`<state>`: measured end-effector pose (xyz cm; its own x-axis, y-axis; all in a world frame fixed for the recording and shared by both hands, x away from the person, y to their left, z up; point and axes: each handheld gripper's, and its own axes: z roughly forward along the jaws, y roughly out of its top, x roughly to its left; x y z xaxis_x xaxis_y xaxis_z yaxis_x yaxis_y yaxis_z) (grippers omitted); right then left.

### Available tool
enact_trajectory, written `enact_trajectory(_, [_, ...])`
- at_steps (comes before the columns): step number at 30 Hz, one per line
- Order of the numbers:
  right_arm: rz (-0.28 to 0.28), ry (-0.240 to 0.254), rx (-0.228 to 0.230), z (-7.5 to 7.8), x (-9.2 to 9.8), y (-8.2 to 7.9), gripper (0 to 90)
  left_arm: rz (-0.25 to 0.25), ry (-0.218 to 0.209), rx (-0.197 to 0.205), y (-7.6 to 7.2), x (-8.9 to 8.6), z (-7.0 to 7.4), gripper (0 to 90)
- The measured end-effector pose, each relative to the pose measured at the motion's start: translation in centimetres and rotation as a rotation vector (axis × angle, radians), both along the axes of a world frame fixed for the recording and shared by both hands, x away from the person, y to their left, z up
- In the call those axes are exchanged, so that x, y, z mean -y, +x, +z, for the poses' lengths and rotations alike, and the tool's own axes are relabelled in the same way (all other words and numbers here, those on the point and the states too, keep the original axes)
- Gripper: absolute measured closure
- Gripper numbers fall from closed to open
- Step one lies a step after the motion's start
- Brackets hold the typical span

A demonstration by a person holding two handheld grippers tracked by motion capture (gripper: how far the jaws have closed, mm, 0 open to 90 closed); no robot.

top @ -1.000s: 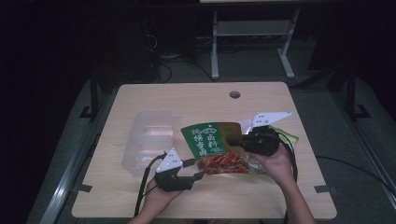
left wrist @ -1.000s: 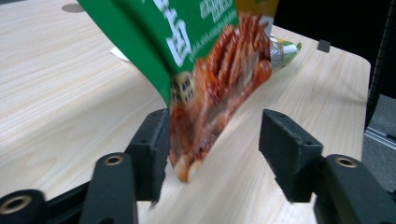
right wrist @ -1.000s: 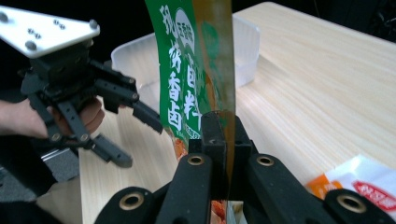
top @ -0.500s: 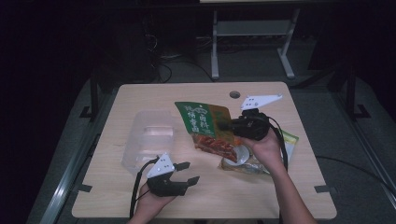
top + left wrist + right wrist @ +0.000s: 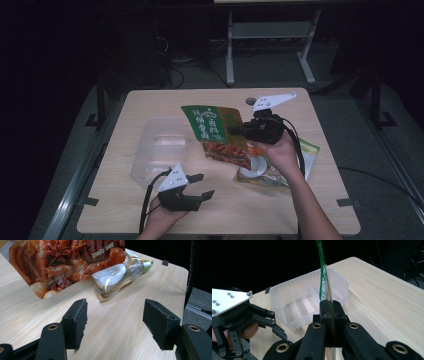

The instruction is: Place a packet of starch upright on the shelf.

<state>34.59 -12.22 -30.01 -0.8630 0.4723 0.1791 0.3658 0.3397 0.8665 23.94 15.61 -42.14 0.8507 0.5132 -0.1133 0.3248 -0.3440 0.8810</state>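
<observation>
Since the earlier frame the green-and-orange printed foil snack pouch (image 5: 220, 135) has risen off the table. Left to right: the left gripper (image 5: 200, 186), its jaws just opening, is empty; the right gripper (image 5: 235, 131) pinches the pouch's edge, long axis slanting toward the person.

From the high view we look forward and down on the whole table (image 5: 150, 105), from rather far. The left gripper view sits low and close to the tabletop and faces the snack bag (image 5: 70, 262) near the right edge. The right gripper view faces the clear box (image 5: 299, 302) by the left edge. Both gripper views share their parts with the high view.
</observation>
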Motion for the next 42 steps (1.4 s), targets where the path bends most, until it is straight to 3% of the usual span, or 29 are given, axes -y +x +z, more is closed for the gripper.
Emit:
enact_trajectory(25, [0.046, -0.01, 0.005, 1.7, -3.2, 2.1, 90.0, -0.013, 0.003, 0.011, -0.3, -0.1, 0.1, 35.0])
enact_trajectory(42, [0.099, 0.039, 0.024, 3.3, -7.0, 3.0, 90.0, -0.029, 0.02, 0.016, -0.6, 0.2, 0.0, 34.7])
